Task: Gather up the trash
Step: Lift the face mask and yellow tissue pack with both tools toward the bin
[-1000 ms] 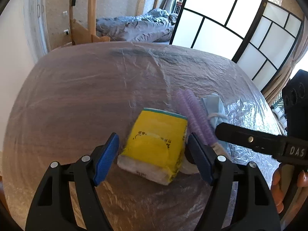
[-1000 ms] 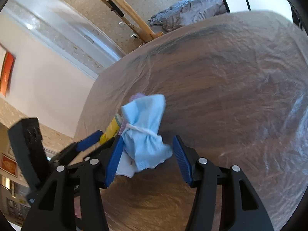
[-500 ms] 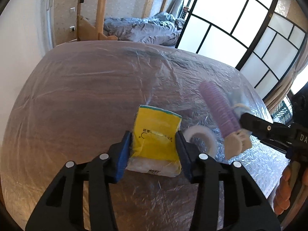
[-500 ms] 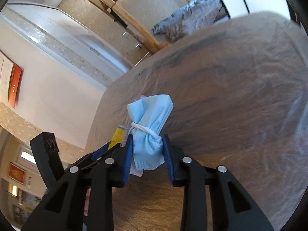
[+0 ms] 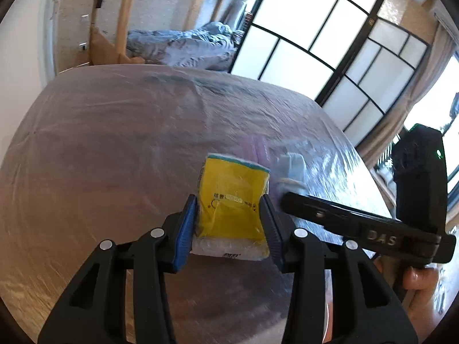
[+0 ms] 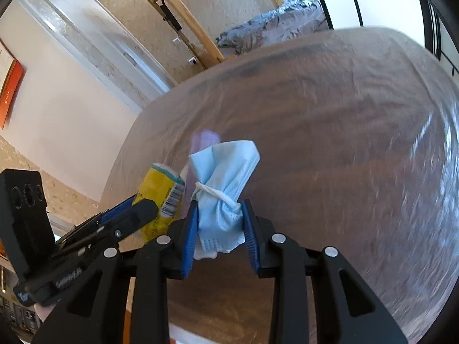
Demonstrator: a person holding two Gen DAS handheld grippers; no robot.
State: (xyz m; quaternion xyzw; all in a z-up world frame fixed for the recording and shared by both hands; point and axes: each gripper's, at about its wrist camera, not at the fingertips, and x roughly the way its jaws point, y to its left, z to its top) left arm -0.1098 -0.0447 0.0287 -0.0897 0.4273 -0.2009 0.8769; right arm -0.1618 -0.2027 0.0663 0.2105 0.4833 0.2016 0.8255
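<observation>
A yellow tissue pack (image 5: 231,206) sits between the blue pads of my left gripper (image 5: 229,223), which is shut on it and holds it just above the table. In the right wrist view the same yellow pack (image 6: 160,197) shows at the left, beside the left gripper's black finger. My right gripper (image 6: 219,235) is shut on a crumpled light-blue face mask (image 6: 223,183) tied with its white ear loop. In the left wrist view the mask (image 5: 291,169) is a blur behind the right gripper's black body. A purple object (image 5: 259,149) lies blurred on the table behind both.
The round wooden table (image 5: 114,149) is covered with clear plastic film. Behind it are a bed with grey bedding (image 5: 183,46), a wooden bunk frame (image 6: 183,14), and dark-framed sliding screens (image 5: 315,48). A person's fingers (image 5: 416,278) grip the right tool.
Both grippers closed, the left on the yellow pack and the right on the blue mask. Both have since lifted their loads slightly off the table, and the tape roll is out of view.
</observation>
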